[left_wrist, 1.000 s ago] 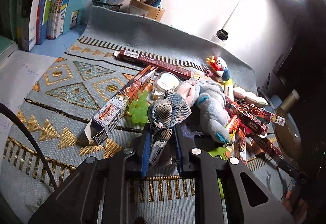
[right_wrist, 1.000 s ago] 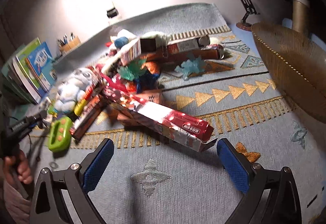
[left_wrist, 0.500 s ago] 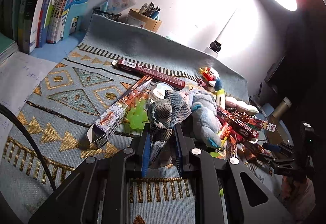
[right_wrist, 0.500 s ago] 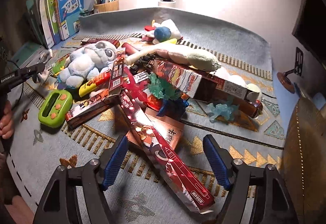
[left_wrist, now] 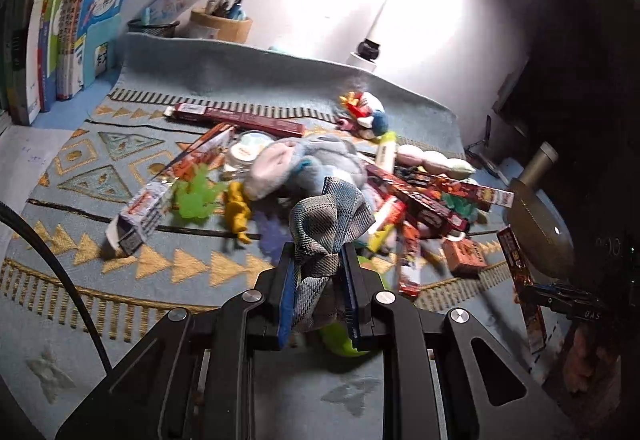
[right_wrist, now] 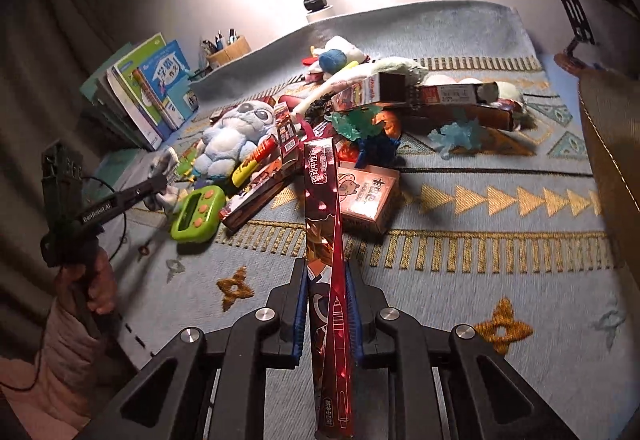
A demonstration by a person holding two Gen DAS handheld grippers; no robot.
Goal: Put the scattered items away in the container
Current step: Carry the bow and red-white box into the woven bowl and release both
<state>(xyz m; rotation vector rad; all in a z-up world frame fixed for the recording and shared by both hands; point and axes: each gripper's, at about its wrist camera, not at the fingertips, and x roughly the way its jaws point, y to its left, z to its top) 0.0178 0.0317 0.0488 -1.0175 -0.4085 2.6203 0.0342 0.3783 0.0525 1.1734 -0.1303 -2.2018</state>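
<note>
My left gripper [left_wrist: 318,260] is shut on a grey checked sock [left_wrist: 328,224] and holds it above the patterned mat, in front of the pile. My right gripper [right_wrist: 328,280] is shut on a long red pen box [right_wrist: 324,224], which points away along the fingers toward the pile. That box also shows in the left wrist view [left_wrist: 520,280], at the right. The pile of scattered items holds a blue plush toy [right_wrist: 236,136], a green timer [right_wrist: 198,214], a pink carton [right_wrist: 370,196] and several long boxes. The golden bowl [left_wrist: 536,216] sits at the mat's right edge; it also shows in the right wrist view [right_wrist: 612,160].
Books [left_wrist: 72,28] stand at the back left beside a pen holder [left_wrist: 222,24]. A desk lamp [left_wrist: 368,48] stands at the back by the wall. A phone stand [right_wrist: 576,24] sits at the far right. The blue-grey mat [right_wrist: 460,280] covers the desk.
My right gripper has closed on the long red pen box and lifted its near end. My left gripper has moved right with the sock, toward the bowl side.
</note>
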